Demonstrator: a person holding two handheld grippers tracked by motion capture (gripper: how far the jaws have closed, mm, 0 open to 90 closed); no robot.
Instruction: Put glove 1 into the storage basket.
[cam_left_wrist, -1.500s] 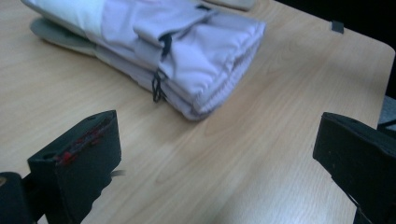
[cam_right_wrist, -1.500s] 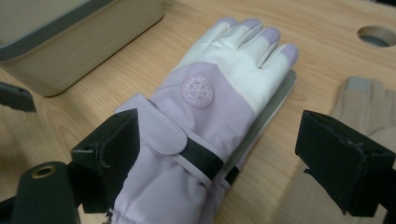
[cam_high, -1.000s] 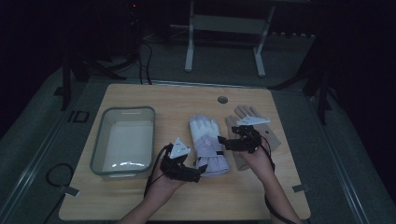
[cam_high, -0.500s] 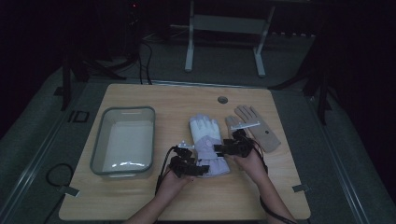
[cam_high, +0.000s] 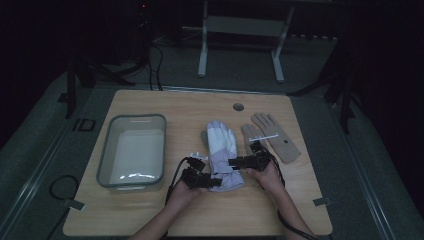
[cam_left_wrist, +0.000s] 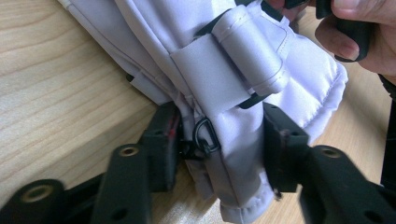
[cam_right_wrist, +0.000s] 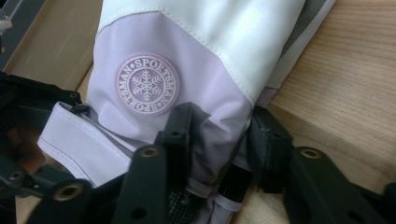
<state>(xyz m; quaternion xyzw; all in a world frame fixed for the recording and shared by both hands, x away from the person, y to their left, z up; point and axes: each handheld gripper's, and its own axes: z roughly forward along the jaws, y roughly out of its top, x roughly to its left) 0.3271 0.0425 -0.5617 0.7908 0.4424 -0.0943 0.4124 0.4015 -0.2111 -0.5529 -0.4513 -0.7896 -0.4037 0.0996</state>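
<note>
Ski glove (cam_high: 222, 155), mid-table, gripped at cuff by both grippers.
Left gripper (cam_left_wrist: 217, 140) and right gripper (cam_right_wrist: 217, 140), jaws just closing, pinch opposite cuff edges; glove's fingers point away, tub (cam_high: 107, 150) to its left.

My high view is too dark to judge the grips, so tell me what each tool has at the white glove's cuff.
Observer: The left tool has just been closing. Its jaws stand either side of the white glove at its cuff edge, pads against the fabric.
Operator: Report any hardware there.
Observer: A black D-ring sits between those jaws, below the strap.
Operator: Now the right tool.
Observer: The right tool has also just been closing. Its jaws pinch the lilac cuff just below a round snowflake badge.
</note>
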